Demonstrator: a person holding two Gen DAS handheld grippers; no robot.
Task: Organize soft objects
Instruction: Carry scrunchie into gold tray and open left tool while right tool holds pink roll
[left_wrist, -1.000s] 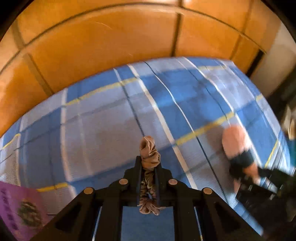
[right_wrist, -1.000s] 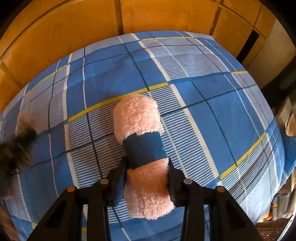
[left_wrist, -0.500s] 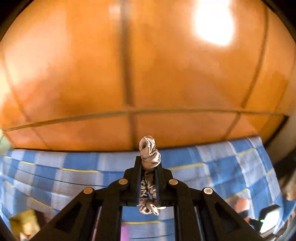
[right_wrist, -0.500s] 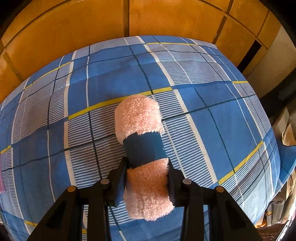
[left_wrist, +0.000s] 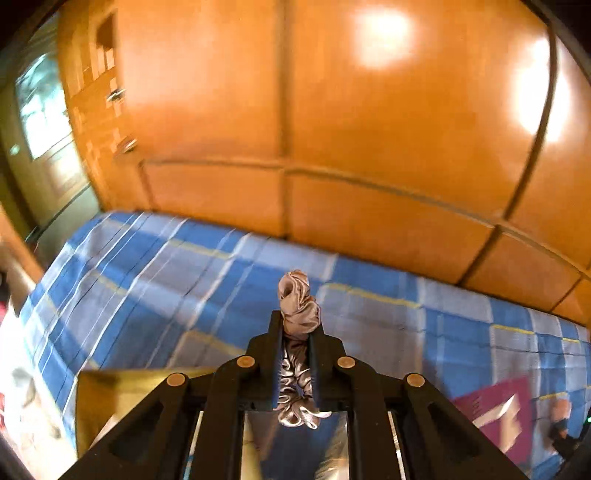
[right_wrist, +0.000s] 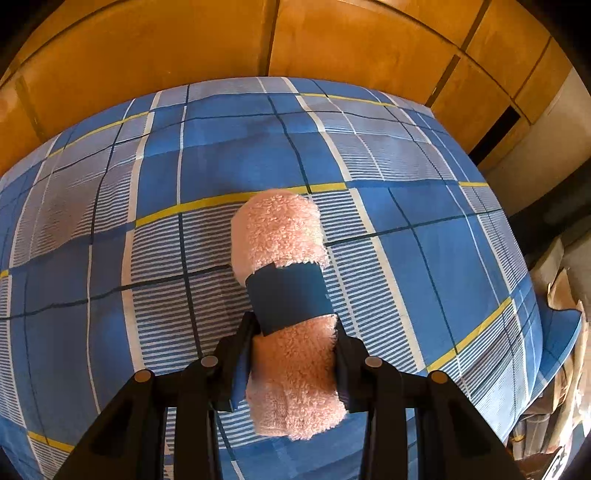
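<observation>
1. Left claw (left_wrist: 297, 328) is clamping tight on a grey scrunchie (left_wrist: 298, 308), which is poking out past its tips, above a blue plaid sheet (left_wrist: 155, 280).
2. Right claw (right_wrist: 293, 328) is gripping, part-open, a pink towel roll (right_wrist: 284, 236) with a dark band (right_wrist: 290, 295); the roll is sticking out ahead of the tips.

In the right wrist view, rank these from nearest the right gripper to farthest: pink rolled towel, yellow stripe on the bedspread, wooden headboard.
1. Pink rolled towel, clamped between the jaws.
2. Yellow stripe, just beyond the towel's far end.
3. Wooden headboard, behind the bed, top of view.
</observation>
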